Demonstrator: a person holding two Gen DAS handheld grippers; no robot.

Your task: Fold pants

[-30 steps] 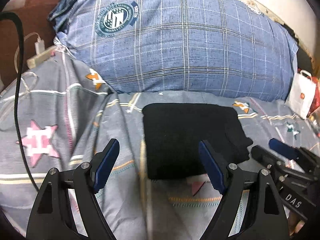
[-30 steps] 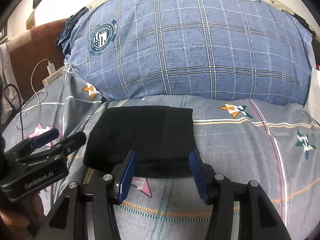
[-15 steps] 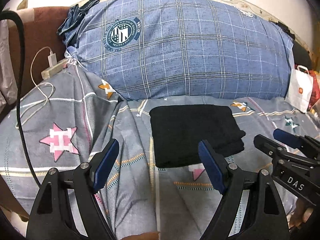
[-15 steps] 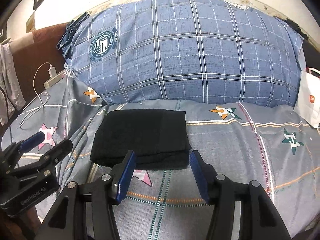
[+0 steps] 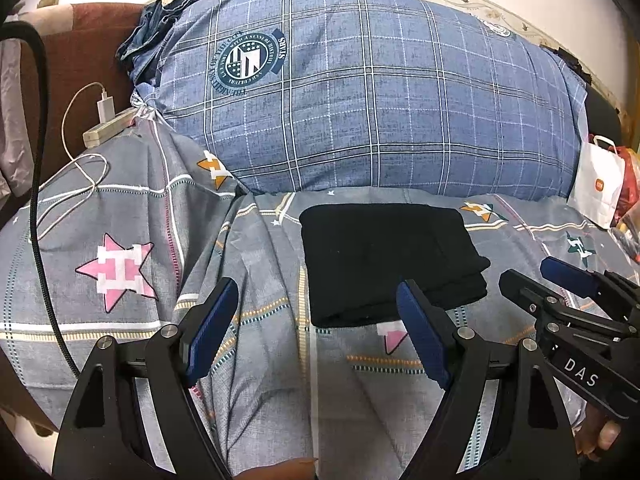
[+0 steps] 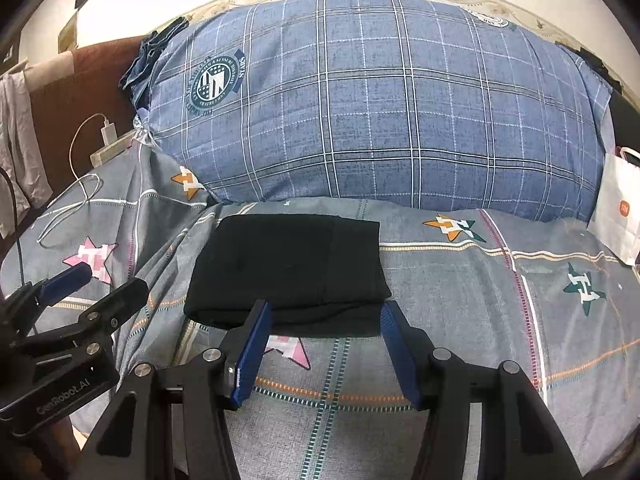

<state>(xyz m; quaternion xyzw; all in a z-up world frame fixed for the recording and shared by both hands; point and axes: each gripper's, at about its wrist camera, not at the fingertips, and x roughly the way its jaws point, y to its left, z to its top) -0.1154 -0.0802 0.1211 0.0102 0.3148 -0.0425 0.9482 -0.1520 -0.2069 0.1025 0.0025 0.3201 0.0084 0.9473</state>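
The black pants [image 5: 384, 260] lie folded into a flat rectangle on the grey star-patterned bedsheet [image 5: 132, 208], just in front of the blue plaid pillow. They also show in the right wrist view [image 6: 292, 272]. My left gripper [image 5: 316, 316] is open and empty, held above the sheet near the pants' front left. My right gripper [image 6: 324, 328] is open and empty, just short of the pants' front edge. Each gripper shows in the other's view, the right one [image 5: 560, 284] and the left one [image 6: 92, 288].
A large blue plaid pillow [image 5: 360, 96] fills the back of the bed. A white charger and cable [image 5: 80, 152] lie at the left. A white paper bag [image 5: 598, 184] stands at the right edge. A black cable [image 5: 38, 200] hangs at far left.
Both grippers have pulled back and up from the folded pants, which now look smaller and farther away. The pants have not moved.
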